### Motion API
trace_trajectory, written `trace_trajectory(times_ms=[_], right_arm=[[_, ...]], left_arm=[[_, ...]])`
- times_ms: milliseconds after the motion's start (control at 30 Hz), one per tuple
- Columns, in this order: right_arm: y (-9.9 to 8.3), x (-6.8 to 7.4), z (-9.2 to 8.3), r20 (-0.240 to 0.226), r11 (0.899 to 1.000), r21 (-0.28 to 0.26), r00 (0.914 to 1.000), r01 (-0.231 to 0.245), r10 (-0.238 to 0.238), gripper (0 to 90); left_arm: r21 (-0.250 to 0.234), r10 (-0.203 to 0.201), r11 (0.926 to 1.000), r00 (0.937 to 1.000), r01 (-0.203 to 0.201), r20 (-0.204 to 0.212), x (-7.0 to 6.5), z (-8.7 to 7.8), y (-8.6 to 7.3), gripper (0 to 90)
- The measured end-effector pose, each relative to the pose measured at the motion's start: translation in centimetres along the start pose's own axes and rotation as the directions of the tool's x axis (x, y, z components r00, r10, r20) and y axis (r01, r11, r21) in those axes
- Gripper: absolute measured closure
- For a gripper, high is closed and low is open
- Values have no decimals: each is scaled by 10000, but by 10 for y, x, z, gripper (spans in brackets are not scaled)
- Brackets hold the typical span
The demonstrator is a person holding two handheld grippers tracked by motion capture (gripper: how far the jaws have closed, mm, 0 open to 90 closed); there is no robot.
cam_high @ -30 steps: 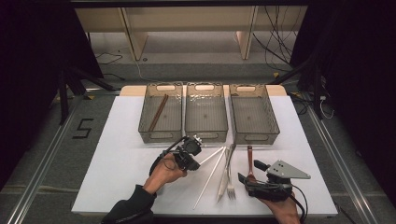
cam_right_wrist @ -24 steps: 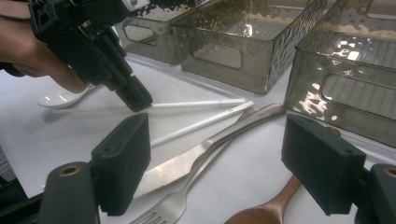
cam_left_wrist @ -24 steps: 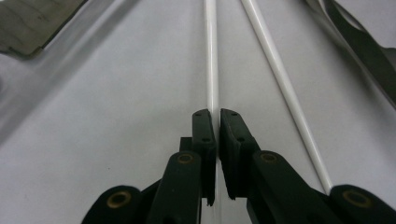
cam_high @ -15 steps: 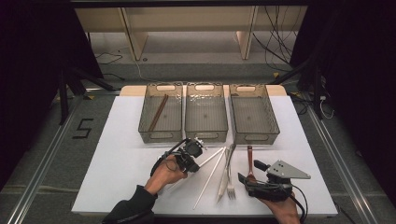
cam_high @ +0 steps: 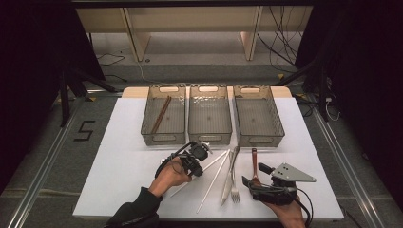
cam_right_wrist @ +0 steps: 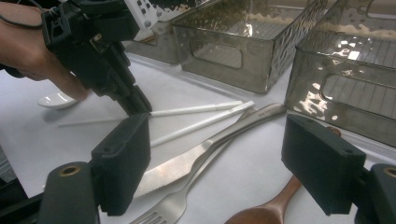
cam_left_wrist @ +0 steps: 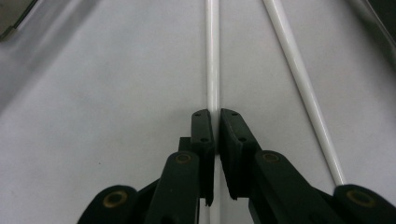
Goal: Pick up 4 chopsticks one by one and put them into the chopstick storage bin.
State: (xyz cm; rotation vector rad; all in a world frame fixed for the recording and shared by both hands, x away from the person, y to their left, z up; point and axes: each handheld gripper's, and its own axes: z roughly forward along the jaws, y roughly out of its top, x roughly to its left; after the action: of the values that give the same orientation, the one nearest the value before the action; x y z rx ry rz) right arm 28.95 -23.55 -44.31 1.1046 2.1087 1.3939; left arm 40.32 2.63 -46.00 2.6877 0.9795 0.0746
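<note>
Chopsticks first, since that's what I'm working on over at the left: my left gripper point(cam_left_wrist: 214, 126) is clamping its jaws on one white chopstick point(cam_left_wrist: 212, 56) that's lying flat on the white table point(cam_high: 119, 156), with its twin point(cam_left_wrist: 299, 79) just beside it and angling off. I'm reading this as the grab step, lift not yet started. Next I'd be raising it level so it doesn't swing, then carrying it toward the left bin point(cam_high: 164, 114), where a brown pair point(cam_high: 160, 114) is already sitting. That hand point(cam_high: 168, 175) is reaching in from the near edge, wrist tipped down and forward. Further right, a knife point(cam_right_wrist: 187, 161) and fork point(cam_right_wrist: 173, 203) are lying side by side, then a wooden spoon point(cam_right_wrist: 266, 210). My right gripper point(cam_right_wrist: 215, 163) is hovering low over them, jaws wide apart, gripping nothing.
</note>
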Motion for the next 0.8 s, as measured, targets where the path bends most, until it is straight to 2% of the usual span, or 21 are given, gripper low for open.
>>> trace_trajectory(times_ms=[100, 400, 600, 800], right_arm=[[0, 0, 0, 6, 10000, 7, 10000, 3, -3, 245], [0, 0, 0, 1, 10000, -8, 10000, 3, -3, 245], [0, 0, 0, 4, 10000, -12, 10000, -2, 2, 245], [0, 0, -1, 13, 10000, -30, 10000, -7, 7, 245]], left_arm=[[29, -23, 10000, 10000, 23, -97, -2, 1, 1, 828], [73, 266, 9996, 9994, -264, -203, -2, 0, 1, 846], [-149, 369, 9992, 9992, -371, -167, 0, -3, -2, 848], [-529, 415, 9977, 9991, -421, -124, 1, -15, -4, 848]])
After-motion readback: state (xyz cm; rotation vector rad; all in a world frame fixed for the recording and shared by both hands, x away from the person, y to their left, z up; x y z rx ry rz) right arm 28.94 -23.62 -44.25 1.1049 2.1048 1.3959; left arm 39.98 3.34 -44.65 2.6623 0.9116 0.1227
